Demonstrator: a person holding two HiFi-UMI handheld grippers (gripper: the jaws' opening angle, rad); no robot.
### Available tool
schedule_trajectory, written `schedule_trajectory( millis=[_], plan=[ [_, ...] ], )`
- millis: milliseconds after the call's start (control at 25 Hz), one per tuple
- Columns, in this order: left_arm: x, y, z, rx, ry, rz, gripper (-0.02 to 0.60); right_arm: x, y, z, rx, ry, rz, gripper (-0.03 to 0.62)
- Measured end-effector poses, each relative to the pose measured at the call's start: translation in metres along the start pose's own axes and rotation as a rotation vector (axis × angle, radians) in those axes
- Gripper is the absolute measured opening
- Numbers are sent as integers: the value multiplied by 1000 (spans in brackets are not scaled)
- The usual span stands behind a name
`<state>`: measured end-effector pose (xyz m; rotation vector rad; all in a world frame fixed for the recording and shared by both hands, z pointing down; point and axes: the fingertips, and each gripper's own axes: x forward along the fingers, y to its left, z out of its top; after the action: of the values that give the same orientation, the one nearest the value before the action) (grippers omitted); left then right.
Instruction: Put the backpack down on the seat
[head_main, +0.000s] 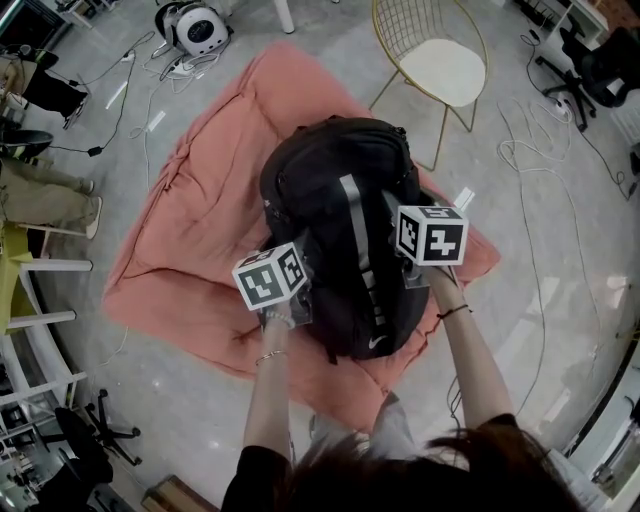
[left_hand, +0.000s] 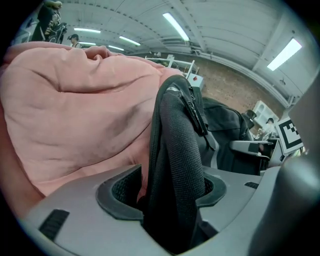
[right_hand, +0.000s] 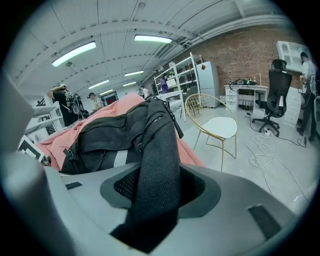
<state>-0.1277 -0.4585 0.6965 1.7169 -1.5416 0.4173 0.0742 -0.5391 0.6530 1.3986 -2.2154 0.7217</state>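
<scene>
Backpack (head_main: 345, 250) lies flat on pink floor cushion (head_main: 190, 230), near a gold wire chair (head_main: 445, 70). Left gripper (left_hand: 170, 195) straddles one mesh strap (left_hand: 175, 130) and right gripper (right_hand: 160, 192) the other strap (right_hand: 160, 145). Both sets of jaws stand apart, not pinching.

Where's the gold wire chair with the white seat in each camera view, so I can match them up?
Head view: the gold wire chair is at the top, right of centre, beyond the pink cushion.
Left gripper view: not in it.
Right gripper view: right of centre, past the cushion's edge.
Shared landmark: the black backpack, lying on the pink cushion in all three views.
</scene>
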Motion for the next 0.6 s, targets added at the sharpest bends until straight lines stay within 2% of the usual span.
schedule_trajectory(
  millis=[120,280,480,600],
  plan=[
    [-2,3,0,-17,-10,11,273,-2,-2,-2,20,2,-13,191],
    [-9,5,2,16,-16,39,297,-8,-4,0,65,-11,-26,221],
    [-29,5,7,37,-42,65,302,-30,-8,5,82,-49,-61,221],
    [-47,4,17,62,-92,89,299,-47,-7,12,64,-85,-94,190]
  ],
)
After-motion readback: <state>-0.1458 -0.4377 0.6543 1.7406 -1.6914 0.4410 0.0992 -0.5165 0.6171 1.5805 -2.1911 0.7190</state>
